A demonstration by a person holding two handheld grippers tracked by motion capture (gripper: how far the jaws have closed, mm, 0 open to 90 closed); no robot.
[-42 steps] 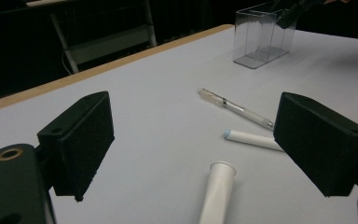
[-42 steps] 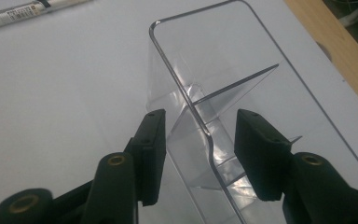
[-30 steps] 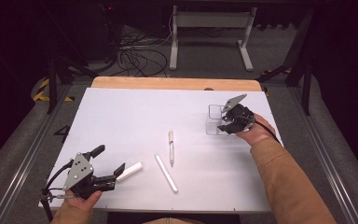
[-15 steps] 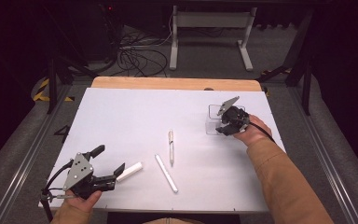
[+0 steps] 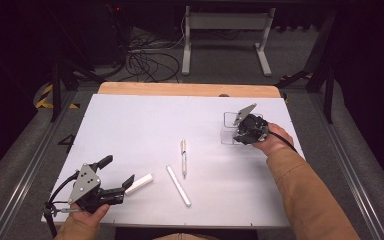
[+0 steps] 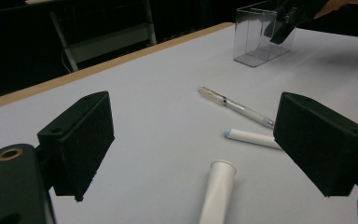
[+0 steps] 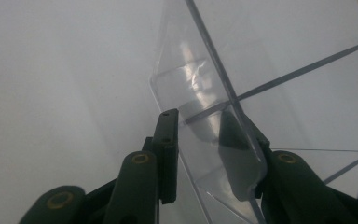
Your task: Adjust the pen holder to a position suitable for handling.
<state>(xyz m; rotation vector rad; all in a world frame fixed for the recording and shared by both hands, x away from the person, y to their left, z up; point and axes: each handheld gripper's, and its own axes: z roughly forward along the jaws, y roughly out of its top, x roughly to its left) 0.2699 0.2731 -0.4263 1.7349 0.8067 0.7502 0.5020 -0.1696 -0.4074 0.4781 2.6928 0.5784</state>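
The right gripper, its jaws just closing, straddled the clear box wall, while the opened left gripper faced the white tube lying end-on before it.

A white worktop w/ a bare wooden strip along its far edge. Near the middle lies a clear-barrelled pen, pointing away from the person; just beside it, apart, a white marker lies at a slant. Further left, a short white tube – open end seen in the left gripper view. Beyond the worktop: grey floor, a tangle of black cables, a pale metal stand – rest is dark.
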